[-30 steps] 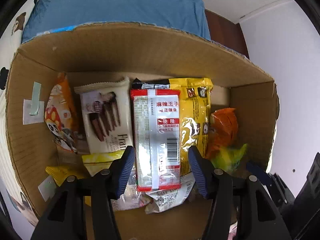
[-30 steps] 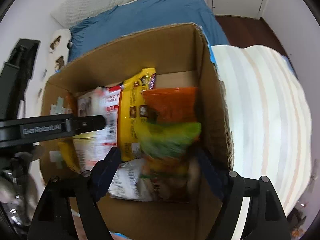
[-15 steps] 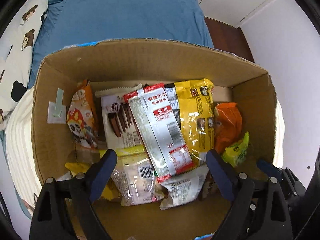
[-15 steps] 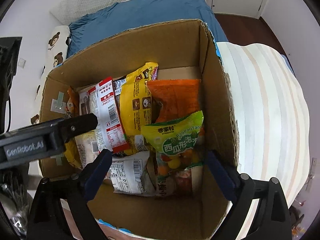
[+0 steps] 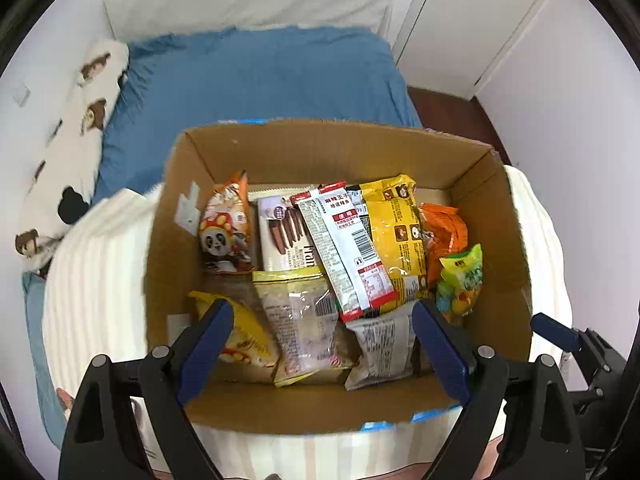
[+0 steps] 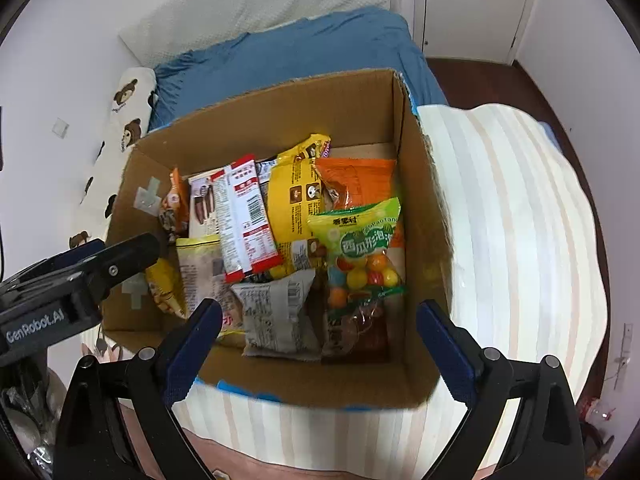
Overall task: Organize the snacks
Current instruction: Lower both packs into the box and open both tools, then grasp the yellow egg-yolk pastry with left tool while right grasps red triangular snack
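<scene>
A cardboard box (image 5: 320, 144) on a striped blanket holds several snack packets. A red-and-white packet (image 5: 344, 248) lies slanted on top, between a chocolate wafer packet (image 5: 280, 236) and a yellow packet (image 5: 396, 228). A green candy bag (image 6: 360, 240) lies against the right wall over an orange packet (image 6: 360, 184). My left gripper (image 5: 320, 312) hangs open above the box's near side, holding nothing. My right gripper (image 6: 319, 312) is also open and empty, above the box's (image 6: 280, 120) near edge. The left gripper's body (image 6: 100, 264) shows at the left of the right wrist view.
The box stands on a cream striped blanket (image 6: 520, 220) with a blue bedsheet (image 5: 260, 76) behind it. A bear-print pillow (image 5: 72, 152) lies to the left. White cupboard doors (image 5: 460, 20) and dark floor (image 6: 480, 72) lie beyond. A panda packet (image 5: 226, 232) leans at the box's left.
The left gripper let go of the red-and-white packet and the right let go of the green candy bag. Both opened wide and rose away from the box.
</scene>
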`<move>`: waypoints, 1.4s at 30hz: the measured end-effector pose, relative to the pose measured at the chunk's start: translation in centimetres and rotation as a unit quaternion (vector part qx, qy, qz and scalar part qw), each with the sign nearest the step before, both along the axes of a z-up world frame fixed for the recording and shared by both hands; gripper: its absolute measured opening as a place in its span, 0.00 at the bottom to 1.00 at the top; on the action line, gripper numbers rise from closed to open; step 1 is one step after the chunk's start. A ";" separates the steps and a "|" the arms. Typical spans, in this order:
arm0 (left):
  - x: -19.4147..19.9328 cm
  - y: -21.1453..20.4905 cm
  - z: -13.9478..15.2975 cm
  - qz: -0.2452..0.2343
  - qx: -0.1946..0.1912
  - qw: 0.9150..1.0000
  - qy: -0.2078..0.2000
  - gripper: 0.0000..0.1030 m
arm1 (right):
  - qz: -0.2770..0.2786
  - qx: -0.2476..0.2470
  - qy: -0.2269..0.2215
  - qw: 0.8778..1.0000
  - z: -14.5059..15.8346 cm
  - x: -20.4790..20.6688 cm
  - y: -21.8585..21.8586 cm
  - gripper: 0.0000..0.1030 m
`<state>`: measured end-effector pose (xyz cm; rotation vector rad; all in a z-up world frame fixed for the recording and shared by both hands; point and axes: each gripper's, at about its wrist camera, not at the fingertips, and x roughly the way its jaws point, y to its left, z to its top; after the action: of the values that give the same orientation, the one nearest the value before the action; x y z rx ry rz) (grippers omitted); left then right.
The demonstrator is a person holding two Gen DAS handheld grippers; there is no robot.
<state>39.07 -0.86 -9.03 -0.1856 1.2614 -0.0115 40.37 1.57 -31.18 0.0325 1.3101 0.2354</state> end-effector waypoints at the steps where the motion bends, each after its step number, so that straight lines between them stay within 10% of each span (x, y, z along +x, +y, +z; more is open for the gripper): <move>1: -0.6 0.0 0.5 0.000 0.006 1.000 -0.009 0.89 | 0.001 -0.002 -0.008 1.000 0.4 -0.6 0.0 0.97; 32: -21.9 0.6 8.7 0.048 0.035 0.986 -0.153 0.89 | 0.002 0.046 -0.125 0.991 9.8 -19.9 -2.0 0.97; 42: -28.4 1.9 -3.6 0.066 0.023 0.997 0.018 0.89 | -0.061 0.081 0.042 0.994 -1.9 -26.6 -8.5 0.97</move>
<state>10.65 1.09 -12.60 -0.2299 1.2813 0.1349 13.73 -6.96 -33.11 0.2609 1.3657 0.2372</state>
